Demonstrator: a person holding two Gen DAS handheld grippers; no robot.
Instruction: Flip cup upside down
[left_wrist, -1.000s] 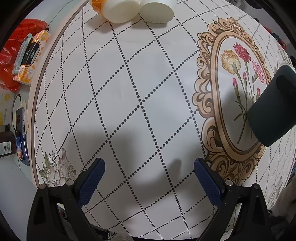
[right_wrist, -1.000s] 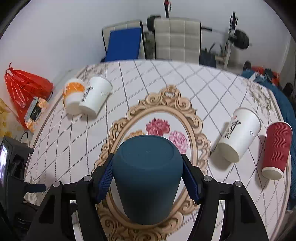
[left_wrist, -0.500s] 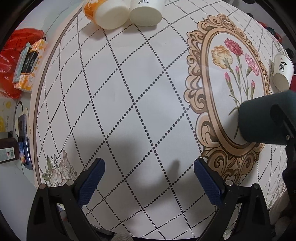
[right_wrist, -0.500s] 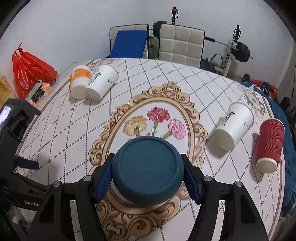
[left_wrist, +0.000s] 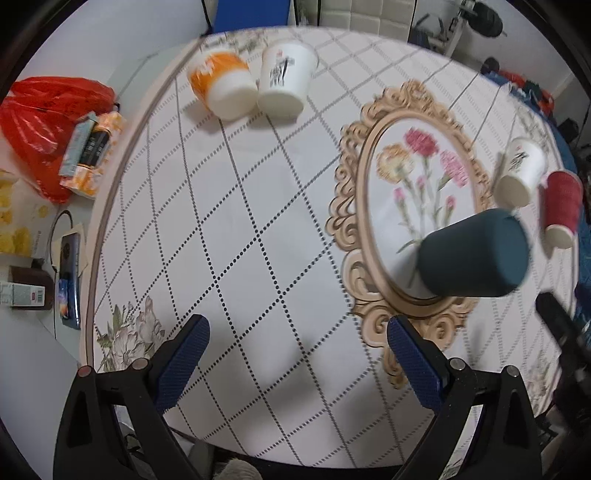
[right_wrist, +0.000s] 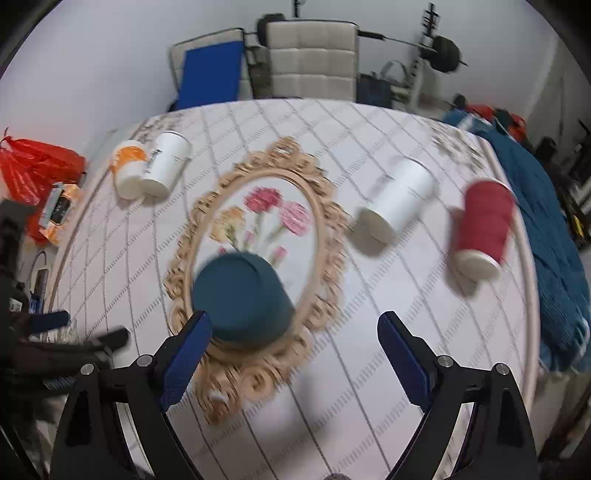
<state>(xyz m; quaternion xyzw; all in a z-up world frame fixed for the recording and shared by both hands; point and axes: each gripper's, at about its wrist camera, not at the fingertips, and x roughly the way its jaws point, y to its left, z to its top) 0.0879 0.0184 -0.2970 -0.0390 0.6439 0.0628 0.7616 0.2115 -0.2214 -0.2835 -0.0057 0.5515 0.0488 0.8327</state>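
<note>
Bare table (left_wrist: 258, 206) lies open between the far-left pair, an orange cup (left_wrist: 221, 86) touching a white cup (left_wrist: 284, 83), and the upturned dark teal cup (right_wrist: 242, 295), while another white cup (right_wrist: 397, 199) and a red cup (right_wrist: 484, 225) lie crowding the right side.

Dark teal cup (right_wrist: 242, 297) beside blue-padded left finger (right_wrist: 186, 356); white tablecloth (right_wrist: 369, 350) ahead, black dotted lattice, gold-framed pink flowers.

Teal cup (right_wrist: 242, 295) stood upside down on table's (right_wrist: 369, 406) floral oval, just left of rt gripper (right_wrist: 293, 354), whose jaws were wide apart w/ nothing between.
</note>
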